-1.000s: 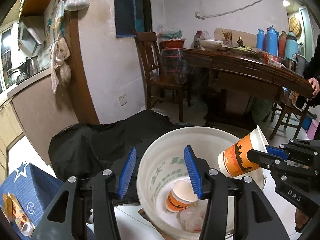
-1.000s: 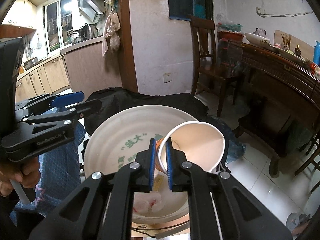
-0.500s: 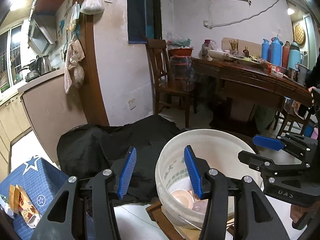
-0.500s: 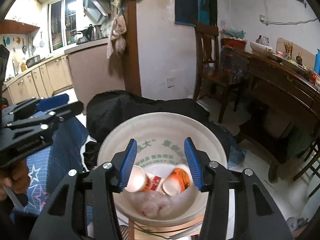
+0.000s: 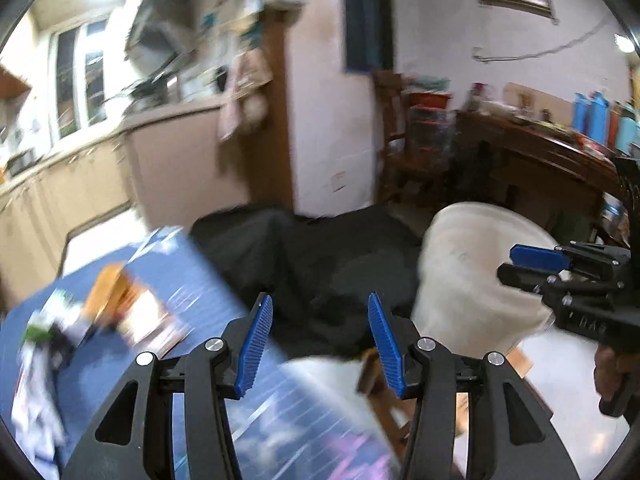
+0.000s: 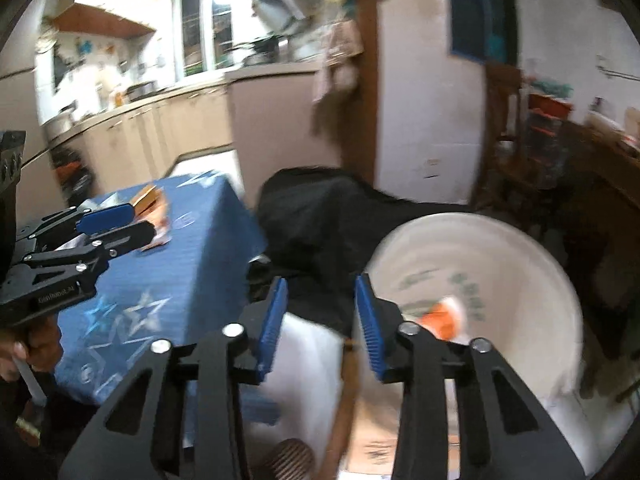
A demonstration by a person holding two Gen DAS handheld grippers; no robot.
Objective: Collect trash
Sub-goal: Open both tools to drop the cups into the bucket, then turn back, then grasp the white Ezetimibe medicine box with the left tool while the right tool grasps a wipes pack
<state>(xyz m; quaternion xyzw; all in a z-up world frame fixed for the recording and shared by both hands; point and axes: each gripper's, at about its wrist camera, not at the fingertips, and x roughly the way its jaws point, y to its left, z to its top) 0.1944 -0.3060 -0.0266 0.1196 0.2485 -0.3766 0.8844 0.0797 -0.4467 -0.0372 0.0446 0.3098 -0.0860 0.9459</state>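
Note:
The white bucket point(image 5: 472, 280) stands on the right, and in the right wrist view an orange paper cup point(image 6: 442, 316) lies inside the bucket point(image 6: 500, 240). Orange wrappers point(image 5: 116, 300) and crumpled white paper point(image 5: 36, 380) lie blurred on the blue star-patterned tablecloth point(image 5: 192, 280) at the left. My left gripper point(image 5: 320, 344) is open and empty, over the table's corner. My right gripper point(image 6: 320, 324) has nothing between its jaws, which are closing; it points between the table point(image 6: 160, 280) and the bucket. Each gripper shows in the other's view: right point(image 5: 536, 264), left point(image 6: 108, 220).
A black bag point(image 5: 320, 248) lies heaped behind the table and bucket. A wooden table with blue flasks point(image 5: 560, 148) and a chair point(image 5: 400, 140) stand at the back right. Kitchen cabinets point(image 6: 160, 140) run along the back left. A hand point(image 5: 612, 368) holds the right gripper.
The right gripper let go of the orange cup, which now lies in the bucket. Both grippers swung left, from over the bucket toward the blue table. The right jaws narrowed after opening.

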